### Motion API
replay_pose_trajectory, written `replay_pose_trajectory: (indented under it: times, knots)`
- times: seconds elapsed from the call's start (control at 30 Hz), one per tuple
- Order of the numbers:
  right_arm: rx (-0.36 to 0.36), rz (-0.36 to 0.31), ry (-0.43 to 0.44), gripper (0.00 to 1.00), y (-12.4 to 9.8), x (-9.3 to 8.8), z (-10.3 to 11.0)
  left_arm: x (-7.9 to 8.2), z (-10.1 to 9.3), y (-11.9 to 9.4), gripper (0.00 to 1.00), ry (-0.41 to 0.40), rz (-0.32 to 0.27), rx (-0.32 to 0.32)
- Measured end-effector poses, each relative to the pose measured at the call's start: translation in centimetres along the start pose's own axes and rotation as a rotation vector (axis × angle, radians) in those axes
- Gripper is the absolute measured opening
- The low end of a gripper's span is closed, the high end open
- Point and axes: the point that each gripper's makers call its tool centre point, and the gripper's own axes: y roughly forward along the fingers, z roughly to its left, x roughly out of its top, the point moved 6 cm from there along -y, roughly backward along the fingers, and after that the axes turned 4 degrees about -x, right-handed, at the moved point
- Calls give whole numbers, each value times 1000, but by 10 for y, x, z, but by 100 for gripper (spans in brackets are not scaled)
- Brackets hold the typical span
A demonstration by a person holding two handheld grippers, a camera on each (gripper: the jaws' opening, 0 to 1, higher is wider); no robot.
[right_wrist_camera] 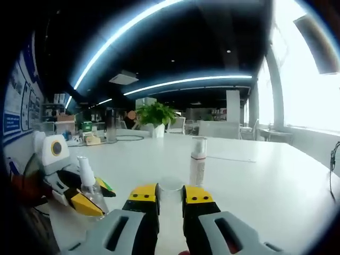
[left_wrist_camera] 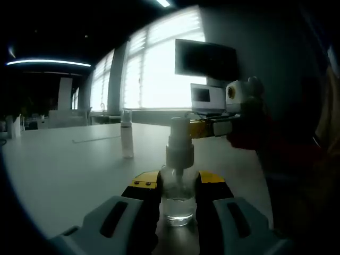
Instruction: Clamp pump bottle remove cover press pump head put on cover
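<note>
Left gripper view | left gripper point(left_wrist_camera: 178, 192) clamps pump bottle point(left_wrist_camera: 179, 175) | right gripper point(right_wrist_camera: 170, 196) grips cover point(right_wrist_camera: 170, 184) | no legible text

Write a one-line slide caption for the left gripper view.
Left gripper clamps a clear plastic pump bottle on a white table; the right gripper is at its pump head.

**Clear plastic, matt jaws, a satin table**

The pump bottle point(left_wrist_camera: 178, 199) between my left gripper's point(left_wrist_camera: 178, 194) jaws looks like clear, glossy plastic, with a smooth white plastic pump head point(left_wrist_camera: 179, 141). My jaws are matt black with yellow plastic tips and smooth grey plastic housings. The table point(left_wrist_camera: 69, 175) is smooth and pale with a soft sheen. The second bottle point(right_wrist_camera: 197, 161) looks like frosted plastic under a clear glossy cap. My right gripper point(right_wrist_camera: 170, 197) holds a small translucent piece.
</note>
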Motion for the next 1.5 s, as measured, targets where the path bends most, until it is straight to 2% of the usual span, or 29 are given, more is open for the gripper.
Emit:
replay_pose_trajectory:
  times: [0.27, 0.77, 1.27, 1.5]
  knots:
    - [9, -5, -6, 12, -4, 7, 7, 0, 0, 0, 16, 0, 0, -1]
    - [57, -57, -17, 12, -13, 33, 27, 0, 0, 0, 16, 0, 1, 0]
    - [91, -74, -12, 12, -14, 43, 38, 0, -1, 0, 16, -1, 2, -1]
    - [134, -93, 5, 12, -16, 52, 48, 0, 0, 0, 16, 0, 2, -1]
